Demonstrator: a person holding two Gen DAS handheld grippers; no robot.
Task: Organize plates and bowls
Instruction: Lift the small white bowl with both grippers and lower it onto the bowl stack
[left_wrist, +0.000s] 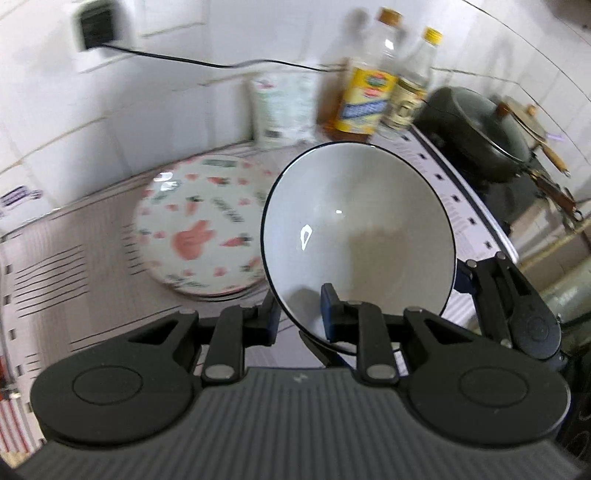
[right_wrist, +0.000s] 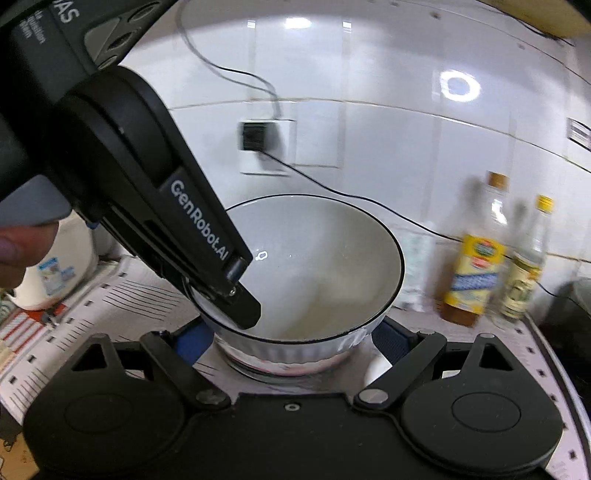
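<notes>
Bowl (left_wrist: 358, 229): white inside, dark line round the rim, ribbed on the outside. It was off the desk (left_wrist: 74, 258), tilted, and carried by its rim. My left gripper (left_wrist: 299, 314) had its fingers (left_wrist: 334, 314) closed on the near rim, one pad inside the bowl and one outside. In the right wrist view the same grip showed from the side, biting the bowl's left rim.

My right gripper (right_wrist: 291, 338) sat low under the bowl, with its fingers (right_wrist: 192, 341) spread to either side of the base. I could not tell whether the pads touched the ribbed wall; they looked open around it rather than pressing.

Step in hand, as I judged it: carrying the bowl toward the plate (left_wrist: 201, 225). That plate, printed with pink rabbits and carrots, lay flat on the desk just left of the bowl in the left wrist view. Through the right wrist view a pink-edged rim showed directly beneath the bowl.

Next move, by my judgement: level the bowl, lower it onto the plate's centre, then release the rim. Risk: a one-sided rim grip lets the bowl swing.

Count:
- bowls: one
- plates: one sure; more beneath it I could not tell
- bottles (left_wrist: 369, 96) by the wall: two
- dark pan (left_wrist: 476, 129) beyond them: one
</notes>
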